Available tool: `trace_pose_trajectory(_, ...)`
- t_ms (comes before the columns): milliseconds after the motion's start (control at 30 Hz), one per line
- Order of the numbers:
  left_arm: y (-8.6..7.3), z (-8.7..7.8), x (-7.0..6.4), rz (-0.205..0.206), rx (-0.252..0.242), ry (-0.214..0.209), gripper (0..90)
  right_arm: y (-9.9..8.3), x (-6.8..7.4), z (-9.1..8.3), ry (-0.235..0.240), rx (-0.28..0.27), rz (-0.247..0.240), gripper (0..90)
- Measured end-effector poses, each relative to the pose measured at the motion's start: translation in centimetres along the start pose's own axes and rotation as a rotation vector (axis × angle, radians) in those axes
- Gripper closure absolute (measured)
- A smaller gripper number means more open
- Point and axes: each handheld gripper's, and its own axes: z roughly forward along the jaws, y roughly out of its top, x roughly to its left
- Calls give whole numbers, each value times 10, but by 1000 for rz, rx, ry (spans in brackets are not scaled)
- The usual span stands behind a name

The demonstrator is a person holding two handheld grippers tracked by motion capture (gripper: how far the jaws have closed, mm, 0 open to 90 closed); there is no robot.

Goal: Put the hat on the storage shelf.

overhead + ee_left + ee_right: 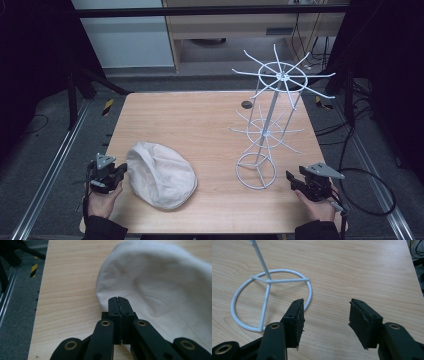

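Now: left gripper [121, 172] fingers closed beside cap [161, 173] | right gripper [295, 181] fingers apart near rack [270, 118]

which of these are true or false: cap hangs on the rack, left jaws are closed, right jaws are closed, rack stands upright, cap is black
1. The white cap hangs on the wire rack. False: it lies on the table.
2. The left gripper has its jaws closed. True, at the cap's edge.
3. The right gripper has its jaws closed. False: they stand apart beside the rack's base ring.
4. The rack stands upright. True.
5. The cap is black. False: it is white.
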Motion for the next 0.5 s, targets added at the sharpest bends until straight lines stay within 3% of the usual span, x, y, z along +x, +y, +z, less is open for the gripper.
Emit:
trace_pose_trajectory(133, 2, 19, -1, 8, 34, 24, 900, 0, 0, 0, 0, 1, 1, 458)
trace_pose_trajectory(267, 9, 33, -6, 31, 39, 48, 900, 0, 0, 0, -2, -1, -5, 458)
trace_pose_trajectory(500, 25, 53, -9, 16, 16, 25, 900, -1, 0, 1, -5, 1, -10, 458)
